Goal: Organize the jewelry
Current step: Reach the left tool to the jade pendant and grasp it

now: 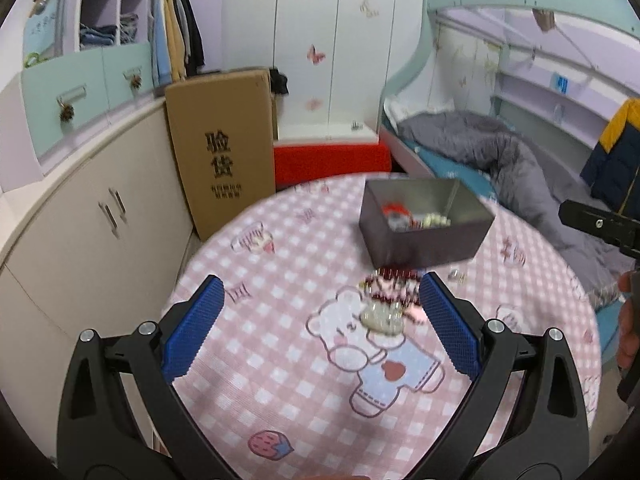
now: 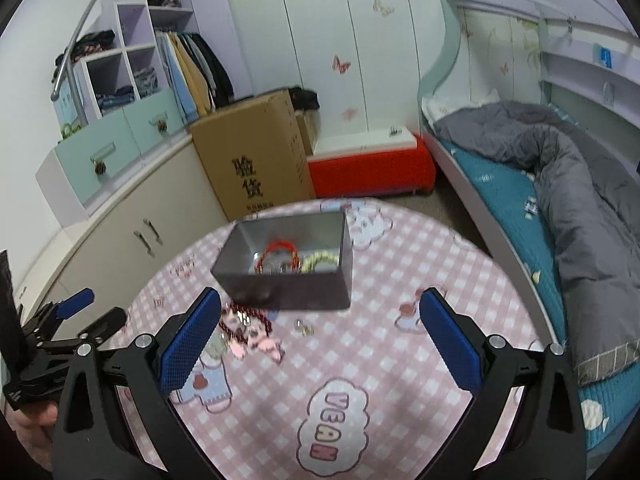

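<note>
A grey metal box stands on the round table with the pink checked cloth. It holds a red bracelet and a pale bead bracelet. In front of the box lie a dark red bead bracelet, a pale bead bracelet, a pink piece and a small ring. My left gripper is open above the loose pieces. My right gripper is open above the ring and holds nothing.
A tall cardboard box stands behind the table by the cream cabinets. A red bench sits by the white wardrobe. A bed with a grey duvet runs along the right.
</note>
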`<state>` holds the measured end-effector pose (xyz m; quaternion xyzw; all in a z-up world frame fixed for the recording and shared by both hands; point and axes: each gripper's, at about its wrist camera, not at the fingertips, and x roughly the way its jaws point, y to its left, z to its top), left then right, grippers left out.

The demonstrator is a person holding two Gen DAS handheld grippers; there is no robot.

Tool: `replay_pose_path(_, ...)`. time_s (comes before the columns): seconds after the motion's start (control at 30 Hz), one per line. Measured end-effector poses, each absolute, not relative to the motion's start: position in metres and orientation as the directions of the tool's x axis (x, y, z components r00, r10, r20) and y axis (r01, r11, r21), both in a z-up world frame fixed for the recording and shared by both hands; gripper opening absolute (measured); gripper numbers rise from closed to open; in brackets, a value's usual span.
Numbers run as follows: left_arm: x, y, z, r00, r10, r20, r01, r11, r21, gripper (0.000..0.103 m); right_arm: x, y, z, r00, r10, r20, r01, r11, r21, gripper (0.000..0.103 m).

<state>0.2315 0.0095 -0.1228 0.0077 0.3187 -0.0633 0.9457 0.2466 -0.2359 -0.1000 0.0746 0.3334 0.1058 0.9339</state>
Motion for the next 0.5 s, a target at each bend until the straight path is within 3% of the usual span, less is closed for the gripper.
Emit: replay_pose_path(0.5,0.272,-0.031,-0.194,0.643,-0.156,-0.750,0.260,0.965,0.023,0.096,0.259,-0.230,-0.146,0.643,0.266,-0.719,-0.149,0.963,0.223,0.096)
